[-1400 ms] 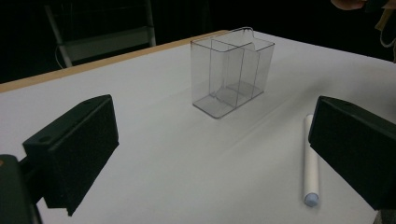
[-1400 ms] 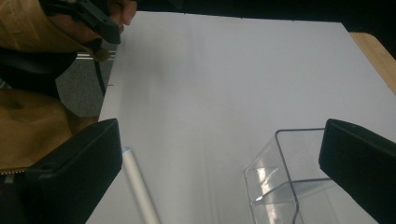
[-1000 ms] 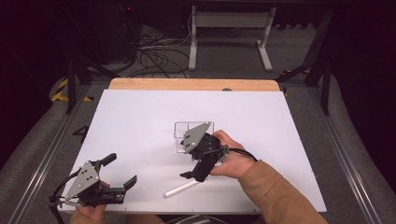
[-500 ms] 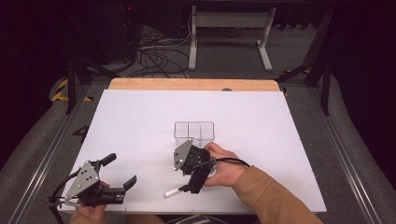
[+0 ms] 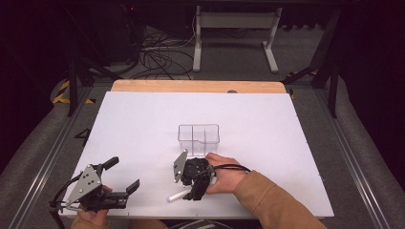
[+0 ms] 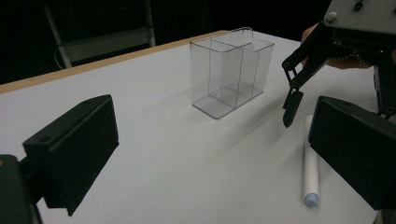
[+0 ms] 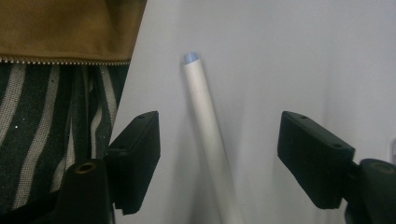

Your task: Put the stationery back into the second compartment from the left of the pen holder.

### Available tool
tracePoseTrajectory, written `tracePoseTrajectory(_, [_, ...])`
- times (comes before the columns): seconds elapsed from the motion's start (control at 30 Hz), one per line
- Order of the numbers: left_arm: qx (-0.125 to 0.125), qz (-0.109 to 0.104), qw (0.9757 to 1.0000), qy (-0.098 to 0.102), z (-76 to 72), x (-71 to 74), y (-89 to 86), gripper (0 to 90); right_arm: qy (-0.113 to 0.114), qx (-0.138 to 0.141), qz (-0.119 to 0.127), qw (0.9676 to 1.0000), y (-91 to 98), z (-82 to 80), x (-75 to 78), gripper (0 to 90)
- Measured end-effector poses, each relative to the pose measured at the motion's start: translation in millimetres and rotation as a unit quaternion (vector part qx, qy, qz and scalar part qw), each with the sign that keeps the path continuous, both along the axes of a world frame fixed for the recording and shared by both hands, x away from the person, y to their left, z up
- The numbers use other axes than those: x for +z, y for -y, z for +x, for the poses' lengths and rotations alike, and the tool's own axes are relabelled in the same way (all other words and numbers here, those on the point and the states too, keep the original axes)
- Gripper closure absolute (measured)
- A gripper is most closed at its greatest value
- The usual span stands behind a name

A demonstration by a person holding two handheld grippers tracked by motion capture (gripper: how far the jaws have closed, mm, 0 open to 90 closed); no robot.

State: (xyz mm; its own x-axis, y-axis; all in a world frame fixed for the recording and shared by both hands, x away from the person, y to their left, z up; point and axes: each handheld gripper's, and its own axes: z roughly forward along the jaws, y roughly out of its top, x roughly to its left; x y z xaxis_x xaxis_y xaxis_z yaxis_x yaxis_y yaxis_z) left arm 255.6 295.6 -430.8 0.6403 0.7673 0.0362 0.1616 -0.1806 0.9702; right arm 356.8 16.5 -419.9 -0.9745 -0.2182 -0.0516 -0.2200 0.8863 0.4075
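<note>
Clear plastic bin, 3 compartments, all empty; white pen lies outside.

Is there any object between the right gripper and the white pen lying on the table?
No, nothing visible. The right gripper has its jaws open on either side of the white pen, with only bare table around it.

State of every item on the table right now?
White cylindrical marker: lying flat, between the right gripper's jaws, not gripped.
Clear plastic divided container: upright, empty.
Right gripper: jaws have just been closing, apart around marker.
Left gripper: open, holding nothing.
</note>
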Motion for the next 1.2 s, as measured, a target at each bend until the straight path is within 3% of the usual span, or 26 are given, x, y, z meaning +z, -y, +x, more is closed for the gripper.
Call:
tracePoseTrajectory(0.27, [0.0,-0.001,1.0,0.001,0.1,-0.2,0.5,2.3,-0.02,0.004,-0.026,0.9995,-1.8,1.3,-8.6,40.5])
tracePoseTrajectory(0.4, [0.0,0.0,1.0,0.0,0.2,-0.3,0.5,2.3,-0.024,0.008,-0.038,0.9989,-3.9,3.5,-14.5,49.0])
tracePoseTrajectory(0.83, [0.001,0.002,1.0,0.0,-0.1,-0.3,1.1,2.3,-0.001,0.028,-0.054,0.9982,-8.3,1.4,-23.1,70.1])
tracePoseTrajectory(1.2, [-0.001,0.002,1.0,-0.001,0.2,-0.5,1.9,2.3,0.026,0.049,-0.053,0.9971,-8.3,-3.7,-23.5,78.4])
